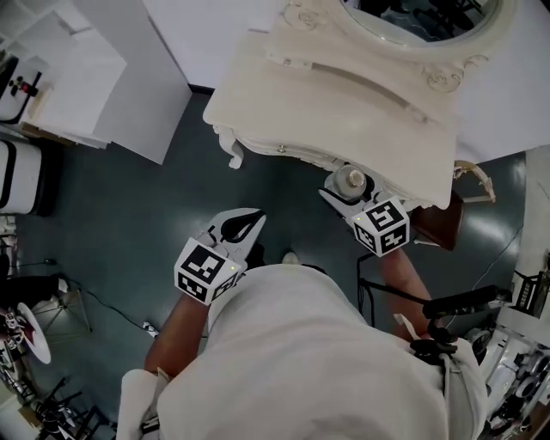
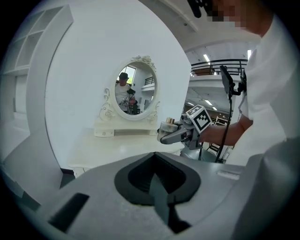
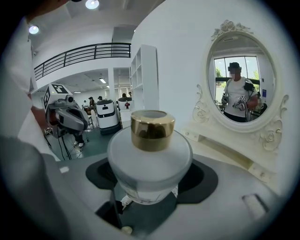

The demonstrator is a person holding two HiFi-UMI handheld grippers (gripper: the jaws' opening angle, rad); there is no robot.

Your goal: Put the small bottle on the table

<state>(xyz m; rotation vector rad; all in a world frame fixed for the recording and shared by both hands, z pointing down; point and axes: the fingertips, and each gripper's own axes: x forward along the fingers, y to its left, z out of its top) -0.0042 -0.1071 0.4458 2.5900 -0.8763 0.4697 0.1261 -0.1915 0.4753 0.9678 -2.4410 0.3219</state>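
Observation:
A small frosted white bottle (image 1: 349, 181) with a gold cap (image 3: 152, 130) sits upright between the jaws of my right gripper (image 1: 344, 194), which is shut on the bottle's round body (image 3: 150, 159). It hangs at the near edge of the cream dressing table (image 1: 344, 94), just below the tabletop's rim in the head view. My left gripper (image 1: 249, 225) is lower left over the dark floor, jaws together with nothing between them (image 2: 154, 157). In the left gripper view the right gripper (image 2: 176, 136) and the bottle (image 2: 166, 127) show in front of the table (image 2: 122, 150).
An oval mirror (image 1: 421, 17) in a carved frame stands at the table's back (image 3: 241, 79). A brown chair (image 1: 438, 219) is tucked at the table's right. White panels (image 1: 103, 77) stand at the left. Stands and cables (image 1: 464, 301) crowd the floor at the right.

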